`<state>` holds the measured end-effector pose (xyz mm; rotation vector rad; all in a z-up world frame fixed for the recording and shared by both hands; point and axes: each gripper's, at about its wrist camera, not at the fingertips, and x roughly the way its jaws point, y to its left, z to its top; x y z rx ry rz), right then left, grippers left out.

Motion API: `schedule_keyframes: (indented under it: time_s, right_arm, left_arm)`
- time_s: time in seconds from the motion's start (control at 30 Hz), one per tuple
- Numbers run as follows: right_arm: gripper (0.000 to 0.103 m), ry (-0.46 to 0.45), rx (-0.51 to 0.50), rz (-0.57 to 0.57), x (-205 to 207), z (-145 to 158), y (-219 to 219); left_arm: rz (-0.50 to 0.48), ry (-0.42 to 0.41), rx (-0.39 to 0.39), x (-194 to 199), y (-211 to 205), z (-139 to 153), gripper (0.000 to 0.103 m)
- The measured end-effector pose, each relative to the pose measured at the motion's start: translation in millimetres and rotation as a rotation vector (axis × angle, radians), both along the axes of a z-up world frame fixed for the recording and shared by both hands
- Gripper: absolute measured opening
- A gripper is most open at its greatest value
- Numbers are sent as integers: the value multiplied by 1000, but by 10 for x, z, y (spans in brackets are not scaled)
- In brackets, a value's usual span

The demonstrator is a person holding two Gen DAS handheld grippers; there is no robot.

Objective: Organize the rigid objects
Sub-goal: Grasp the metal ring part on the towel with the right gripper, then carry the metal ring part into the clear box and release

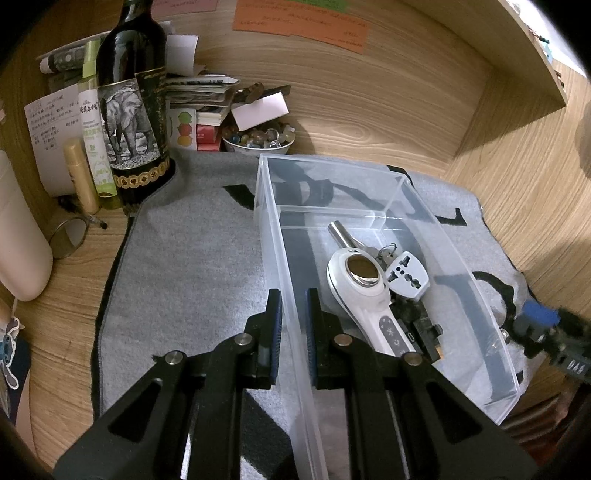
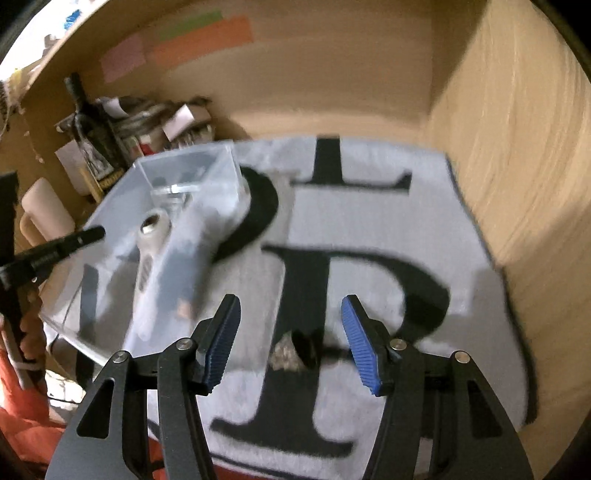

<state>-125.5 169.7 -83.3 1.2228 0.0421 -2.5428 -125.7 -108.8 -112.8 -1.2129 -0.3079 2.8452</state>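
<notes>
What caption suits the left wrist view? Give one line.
Left gripper clamps the clear bin's wall; white handheld device inside.

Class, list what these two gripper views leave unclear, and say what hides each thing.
- Small object on the grey mat, right wrist view: motion blur; identity unclear.
- Dark items under the white handheld device in the clear box, left wrist view: covered by it.
- Writing on the orange notes, left wrist view: too small.

Right wrist view motion-blurred, small lump (image 2: 288,356) on mat (image 2: 369,229) unidentifiable, wall notes (image 1: 301,20) illegible
</notes>
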Motion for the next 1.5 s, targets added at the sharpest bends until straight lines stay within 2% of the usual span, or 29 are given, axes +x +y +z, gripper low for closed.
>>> schedule_keyframes:
  time_s: [0.23,0.33,0.43,0.73,1.27,1.5]
  right_arm:
    - [54,-136,-10,12,-17,-431,-31]
    - [53,-100,17,20,22,-441,-57]
    - [34,-84,43,1,25,-421,-56]
    - [34,7,21,29,55,-155,-159]
    - [34,207,-8,169,-251,453,-655]
    - [34,212,-20,264,-418,440,-998]
  left_arm:
    - [0,-1,0,-6,-2,4,10]
    - [0,-1,1,-4,-3,7,10]
    - [0,0,1,5,-9,6,10]
    - [0,0,1,-3,-10,6,10]
    - [0,-1,1,0,-15,9,10]
    - [0,-1,2,-2,-15,7,10]
